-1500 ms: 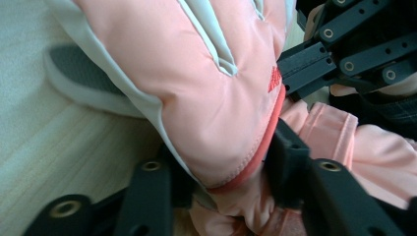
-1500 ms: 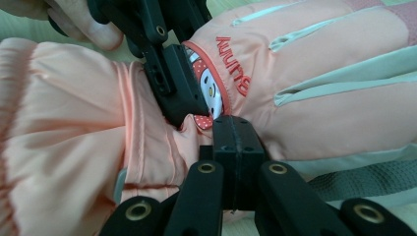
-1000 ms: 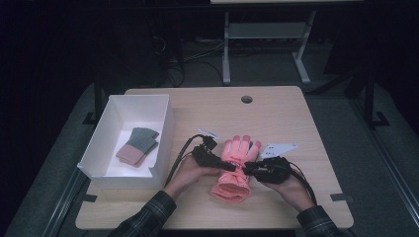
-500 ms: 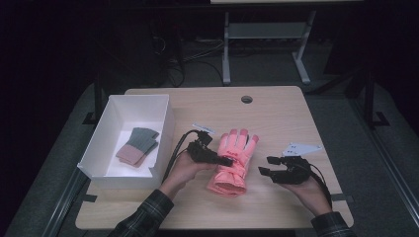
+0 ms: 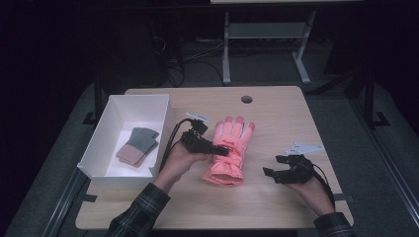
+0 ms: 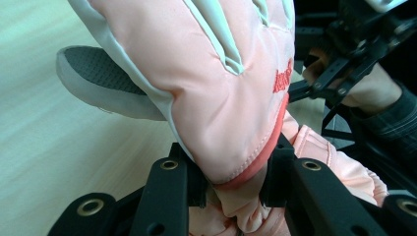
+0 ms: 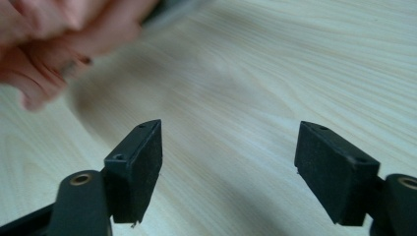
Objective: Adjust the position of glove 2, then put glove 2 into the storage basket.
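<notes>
The left gripper [image 5: 221,150] clamps the pink glove [image 5: 231,148], whose small red logo is unreadable. The right gripper [image 5: 271,173], jaws just opening wide, holds nothing above the surface [image 5: 276,113].

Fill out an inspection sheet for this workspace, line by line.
Surface: light wooden table, round cable hole at the far edge.
Job's things: padded salmon-pink winter glove, clamped at the wrist.
Clutter: white rectangular bin holding a folded grey-and-pink knit piece.
Grippers: left tongs shut on the glove; right tongs open over bare wood, jaws just been opening, nothing between them.
Cables: black cable trails from the left tongs.
Surroundings: dark floor, grey metal frame behind the table.
</notes>
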